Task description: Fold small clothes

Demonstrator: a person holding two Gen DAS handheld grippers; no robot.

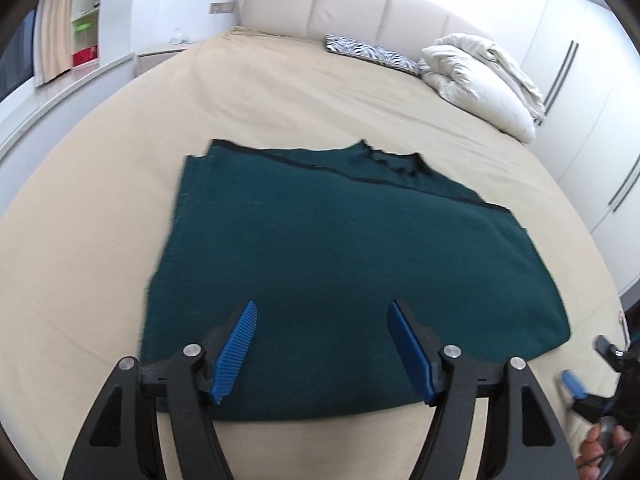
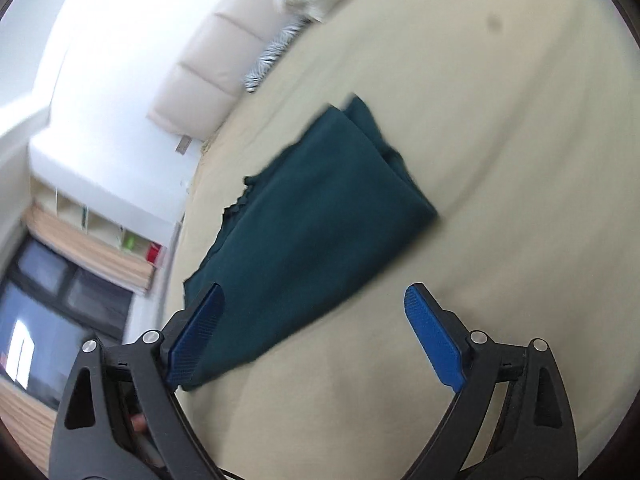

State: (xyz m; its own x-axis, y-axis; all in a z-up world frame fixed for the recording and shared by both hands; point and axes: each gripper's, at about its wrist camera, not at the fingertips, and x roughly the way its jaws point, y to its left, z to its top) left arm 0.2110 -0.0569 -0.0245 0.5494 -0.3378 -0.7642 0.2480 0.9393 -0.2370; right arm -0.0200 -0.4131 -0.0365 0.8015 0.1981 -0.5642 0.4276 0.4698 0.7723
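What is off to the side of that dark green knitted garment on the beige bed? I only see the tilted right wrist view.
Observer: A folded cream duvet lies at the head of the bed's beige sheet, right of a zebra-print cushion.
Operator: Is the garment folded?
Observer: The dark green knitted garment lies flat as a rough rectangle, with its black-edged neckline at the far edge.
Operator: Is the other tool holding it?
Observer: No. The left gripper is open above the near edge, nothing between its blue pads.
Operator: And mine?
Observer: The right gripper is open too, and empty.
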